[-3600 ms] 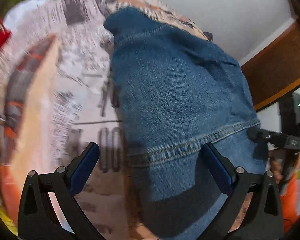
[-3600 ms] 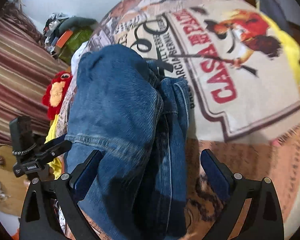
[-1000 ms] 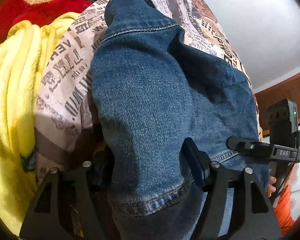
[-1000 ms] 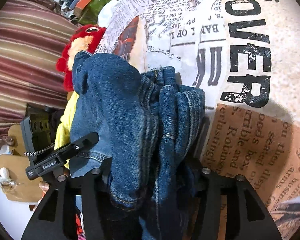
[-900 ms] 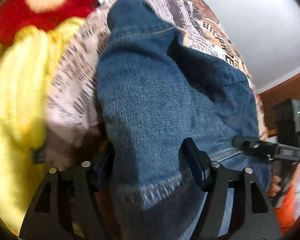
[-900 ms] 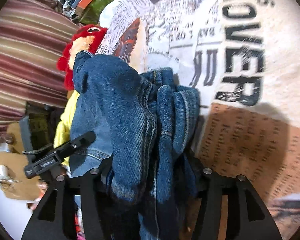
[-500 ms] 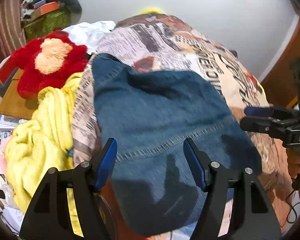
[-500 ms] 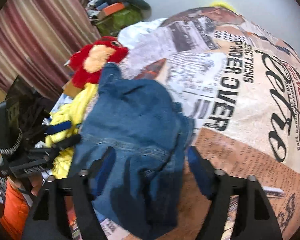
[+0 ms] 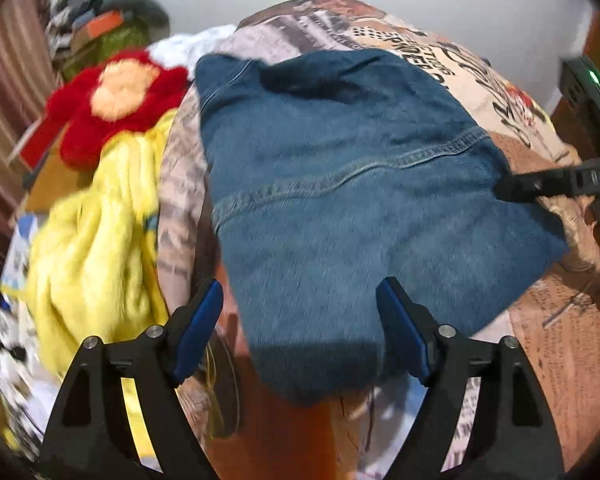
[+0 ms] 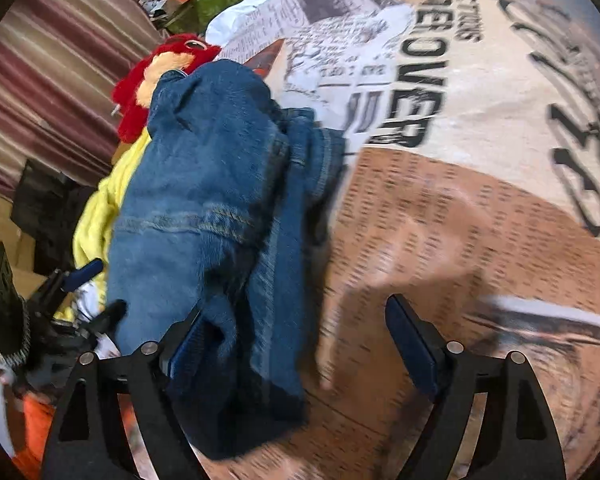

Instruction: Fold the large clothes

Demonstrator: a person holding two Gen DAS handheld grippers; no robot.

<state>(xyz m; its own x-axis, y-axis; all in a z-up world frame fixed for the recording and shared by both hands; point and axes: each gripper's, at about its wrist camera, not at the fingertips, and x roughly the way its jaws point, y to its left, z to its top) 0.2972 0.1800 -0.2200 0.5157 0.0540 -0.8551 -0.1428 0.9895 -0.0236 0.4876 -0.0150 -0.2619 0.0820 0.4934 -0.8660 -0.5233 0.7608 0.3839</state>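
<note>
Tools: left tool [image 9: 300,312] and right tool [image 10: 290,336] have just been opening, now wide, releasing the folded blue denim garment [image 9: 340,184] previously clamped. It lies on the newspaper-print bedspread [image 10: 460,200]. Near edge blurred; folds' underside hidden.

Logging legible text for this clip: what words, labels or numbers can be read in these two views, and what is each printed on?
"OVER" – large black letters on the printed bedspread, right wrist view.
Letters ending "...TIONS" – smaller black line beside it on the same bedspread; the start is cut off.
Big black script at the right edge – partial, unreadable.
Fine newsprint columns on the bedspread – too small and blurred.
Pale marking on the right gripper, left wrist view – blurred.
Denim garment – no text.
</note>
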